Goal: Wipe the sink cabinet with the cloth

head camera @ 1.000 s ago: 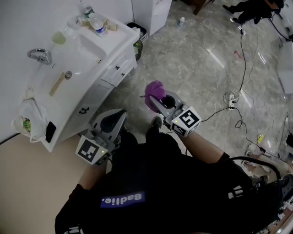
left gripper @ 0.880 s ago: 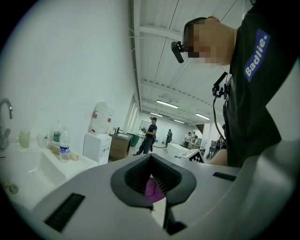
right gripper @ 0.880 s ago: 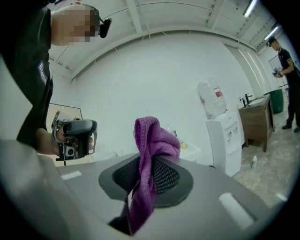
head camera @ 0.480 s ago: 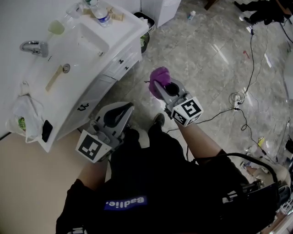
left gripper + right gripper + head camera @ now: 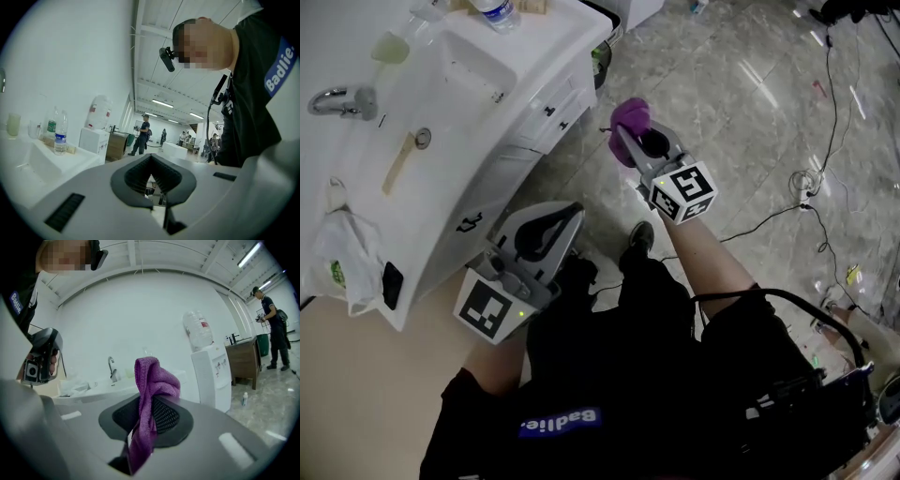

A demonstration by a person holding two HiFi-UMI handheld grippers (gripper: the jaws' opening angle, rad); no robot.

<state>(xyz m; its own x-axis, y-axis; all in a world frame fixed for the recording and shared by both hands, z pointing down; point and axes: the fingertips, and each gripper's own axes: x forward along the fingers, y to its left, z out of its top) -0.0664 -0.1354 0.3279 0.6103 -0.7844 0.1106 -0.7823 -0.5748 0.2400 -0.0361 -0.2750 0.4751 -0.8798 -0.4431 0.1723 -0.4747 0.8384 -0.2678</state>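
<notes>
1. since a second ago the right gripper (image 5: pixel 630 141) has risen and pushed forward with the cloth (image 5: pixel 630 120), and now sits nearer the sink cabinet (image 5: pixel 502 178). the left gripper (image 5: pixel 567 214) has barely shifted.
2. nearest, the left gripper is low by the person's body, its jaws drawn together with nothing between them.
3. further out, the right gripper is clamped on the purple cloth. the cloth bunches above the jaws and a tail hangs down through them.
4. the cloth is in the air over the floor, near the cabinet's drawer fronts but apart from them. wiping looks not yet begun, so all of it seems left to do.
5. farthest, the countertop is cut off at the top edge, with the bottle (image 5: pixel 497 11) only partly in view. any dirt on the cabinet is too small to make out.
</notes>
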